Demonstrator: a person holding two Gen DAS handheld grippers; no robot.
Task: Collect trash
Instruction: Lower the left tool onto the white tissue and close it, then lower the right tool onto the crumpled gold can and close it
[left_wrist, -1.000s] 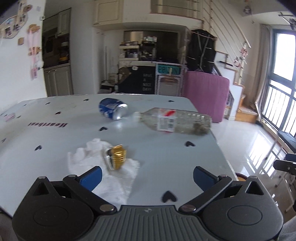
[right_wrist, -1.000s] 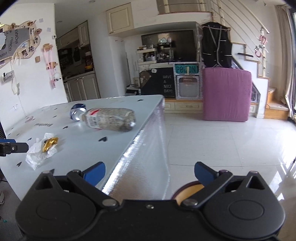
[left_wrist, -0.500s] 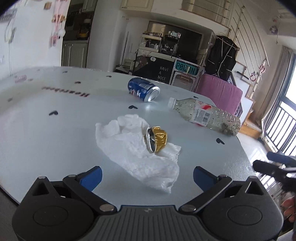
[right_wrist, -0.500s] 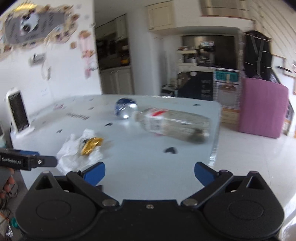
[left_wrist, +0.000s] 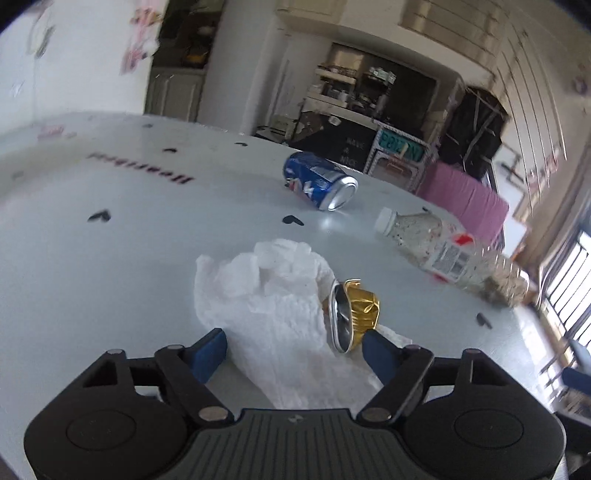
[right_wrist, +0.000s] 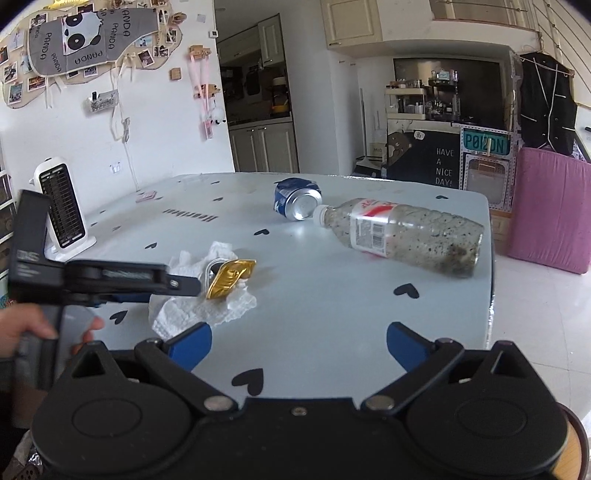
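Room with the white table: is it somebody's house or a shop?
Most likely somebody's home. Kitchen cupboards stand at the back, family-style photos hang on the wall, and a jacket hangs by the stairs. The table holds only rubbish.

left gripper (left_wrist: 295, 347) nearer tissue (left_wrist: 273, 295), jaws closing
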